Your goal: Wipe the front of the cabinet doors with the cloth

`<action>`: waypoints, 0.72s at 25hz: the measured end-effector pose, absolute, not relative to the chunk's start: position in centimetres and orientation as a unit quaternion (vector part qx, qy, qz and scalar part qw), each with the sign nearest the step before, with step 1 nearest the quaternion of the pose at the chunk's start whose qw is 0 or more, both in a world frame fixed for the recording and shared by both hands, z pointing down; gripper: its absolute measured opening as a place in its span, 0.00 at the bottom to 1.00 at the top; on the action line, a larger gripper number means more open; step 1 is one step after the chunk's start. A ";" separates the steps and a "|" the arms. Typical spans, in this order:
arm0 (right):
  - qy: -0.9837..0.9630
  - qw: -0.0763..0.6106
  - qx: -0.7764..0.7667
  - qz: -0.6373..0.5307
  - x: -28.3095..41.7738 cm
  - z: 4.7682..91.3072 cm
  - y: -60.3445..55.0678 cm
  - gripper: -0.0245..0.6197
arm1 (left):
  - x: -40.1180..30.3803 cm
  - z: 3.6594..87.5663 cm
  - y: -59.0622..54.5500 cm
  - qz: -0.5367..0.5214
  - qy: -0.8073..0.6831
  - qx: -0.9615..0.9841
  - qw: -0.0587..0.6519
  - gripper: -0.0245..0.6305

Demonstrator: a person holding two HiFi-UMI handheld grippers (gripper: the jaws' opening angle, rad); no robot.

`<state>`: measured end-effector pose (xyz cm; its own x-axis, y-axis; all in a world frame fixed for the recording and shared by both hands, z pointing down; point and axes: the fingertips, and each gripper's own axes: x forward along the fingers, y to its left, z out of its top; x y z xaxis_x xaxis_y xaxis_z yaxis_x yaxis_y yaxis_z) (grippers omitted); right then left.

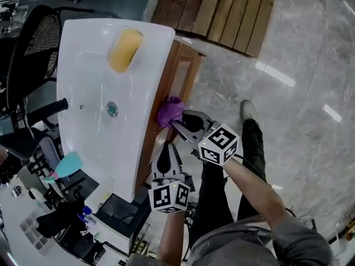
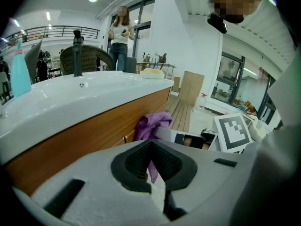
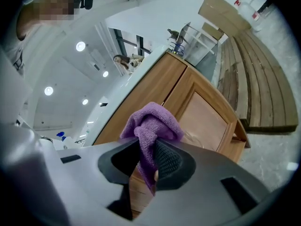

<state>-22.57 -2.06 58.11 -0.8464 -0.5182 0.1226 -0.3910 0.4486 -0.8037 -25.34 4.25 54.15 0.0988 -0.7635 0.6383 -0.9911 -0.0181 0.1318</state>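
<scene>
A purple cloth (image 1: 169,112) is bunched against the wooden cabinet front (image 1: 166,87) just under the white basin (image 1: 94,71). My right gripper (image 1: 178,125) is shut on the cloth (image 3: 151,128), whose folds rise above the jaws and press near the cabinet door (image 3: 202,114). My left gripper (image 1: 165,158) hangs lower and nearer to me, shut with nothing between its jaws. From the left gripper view the cloth (image 2: 151,125) shows ahead against the wooden front (image 2: 94,133), beside the right gripper's marker cube (image 2: 233,132).
A yellow sponge (image 1: 124,49) lies on the basin's far end, and a black tap (image 1: 55,105) stands at its back. A teal bottle (image 1: 65,165) sits to the left. Wooden decking (image 1: 222,10) lies beyond the cabinet. A person (image 2: 120,37) stands far off.
</scene>
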 end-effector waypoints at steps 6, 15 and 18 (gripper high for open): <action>0.838 0.091 -0.285 -0.455 -23.9 58.6 -3.1 0.16 | -25.8 55.1 5.1 0.208 -0.638 0.684 0.286 0.05; 0.826 0.090 -0.314 -0.459 -23.9 59.8 -3.7 0.16 | -25.8 55.9 5.3 0.205 -0.644 0.679 0.287 0.05; 0.822 0.079 -0.321 -0.463 -23.9 61.2 -3.7 0.16 | -25.8 56.3 5.0 0.202 -0.644 0.680 0.286 0.05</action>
